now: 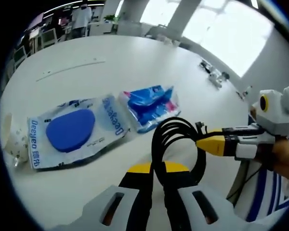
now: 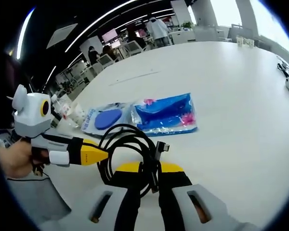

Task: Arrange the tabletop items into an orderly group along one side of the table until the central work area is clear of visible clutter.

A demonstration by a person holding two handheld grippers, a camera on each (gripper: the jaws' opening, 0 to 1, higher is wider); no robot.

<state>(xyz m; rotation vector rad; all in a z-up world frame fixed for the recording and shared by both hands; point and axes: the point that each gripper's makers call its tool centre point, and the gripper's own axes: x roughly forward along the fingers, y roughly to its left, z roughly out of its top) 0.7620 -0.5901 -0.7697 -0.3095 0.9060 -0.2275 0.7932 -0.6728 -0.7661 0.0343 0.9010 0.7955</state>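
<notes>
A coiled black cable [image 1: 176, 126] hangs above the white table [image 1: 135, 57], held from two sides. In the left gripper view my left gripper [image 1: 156, 169] is shut on the coil's lower loops, and the right gripper [image 1: 203, 143] comes in from the right with its yellow tips closed on the coil's right side. In the right gripper view my right gripper [image 2: 144, 169] is shut on the cable [image 2: 130, 131], whose plug end [image 2: 162, 147] sticks out, and the left gripper [image 2: 102, 155] grips it from the left. Beyond lie a clear pack with a blue oval [image 1: 71, 130] [image 2: 107, 119] and a blue-and-pink packet [image 1: 149, 106] [image 2: 166, 114].
A crumpled white item [image 1: 14, 142] lies at the table's left edge, beside the oval pack. A thin white strip [image 1: 70, 67] lies farther back. Small dark gadgets [image 1: 213, 76] sit near the far right edge. Office desks and people stand beyond the table.
</notes>
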